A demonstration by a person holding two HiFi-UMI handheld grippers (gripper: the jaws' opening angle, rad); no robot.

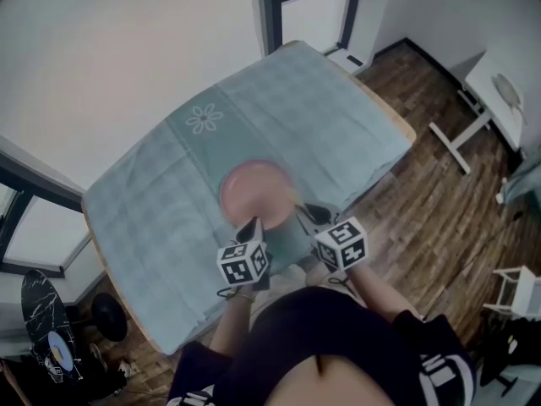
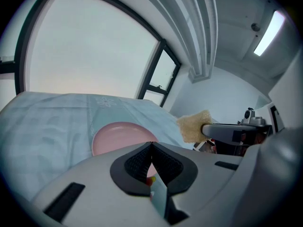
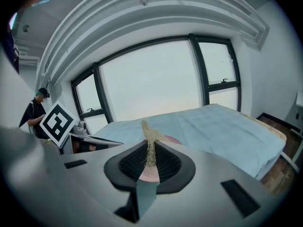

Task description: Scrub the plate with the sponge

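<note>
Sponge [image 3: 148,132] between right tongs [image 3: 150,156] (plate [image 3: 172,140] beyond)

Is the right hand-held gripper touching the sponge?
Touching: the right gripper view shows the sponge pinched edge-on inside the shut right hand-held gripper.

No word, number or brand name is legible anywhere. The only signs are black-and-white square markers: one cube [image 1: 244,263] on the left gripper [image 1: 252,225], the other cube [image 1: 342,244] on the right gripper [image 1: 303,213] — patterns, not letters. White marks on the person's sleeve [image 1: 435,369] are too blurred to read.
</note>
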